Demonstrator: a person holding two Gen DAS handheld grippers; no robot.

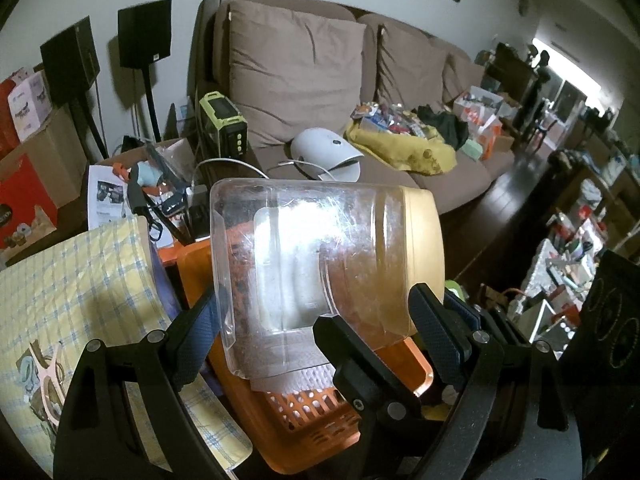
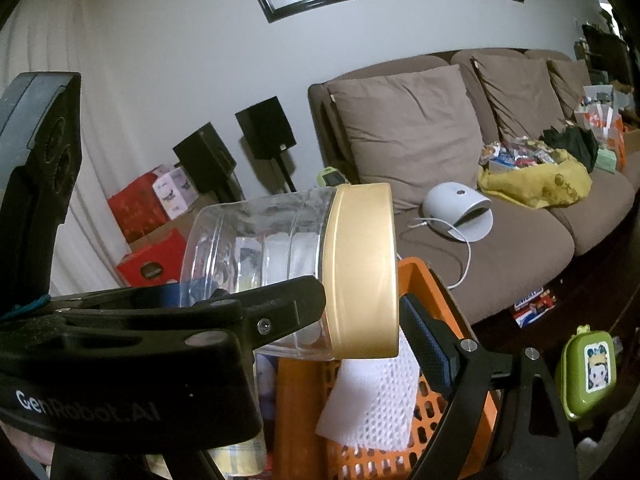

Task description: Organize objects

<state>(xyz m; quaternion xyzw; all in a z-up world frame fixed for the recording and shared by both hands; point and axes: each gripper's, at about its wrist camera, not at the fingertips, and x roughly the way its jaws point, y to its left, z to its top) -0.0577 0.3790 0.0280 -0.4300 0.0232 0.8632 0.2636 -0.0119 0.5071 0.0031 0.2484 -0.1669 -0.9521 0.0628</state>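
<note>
Both grippers are clamping one clear plastic jar [image 1: 320, 264] above the orange basket [image 1: 320, 412] — left gripper [image 1: 320, 312] across its ends, right gripper [image 2: 360, 300] at its gold lid [image 2: 362, 272].

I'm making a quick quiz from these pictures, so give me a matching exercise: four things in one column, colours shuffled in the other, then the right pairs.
Things:
1. jar lid
2. basket
3. sofa cushion
4. small lunchbox

Colours:
A. brown
B. green
C. gold
D. orange

Pairs: 1-C, 2-D, 3-A, 4-B
</note>
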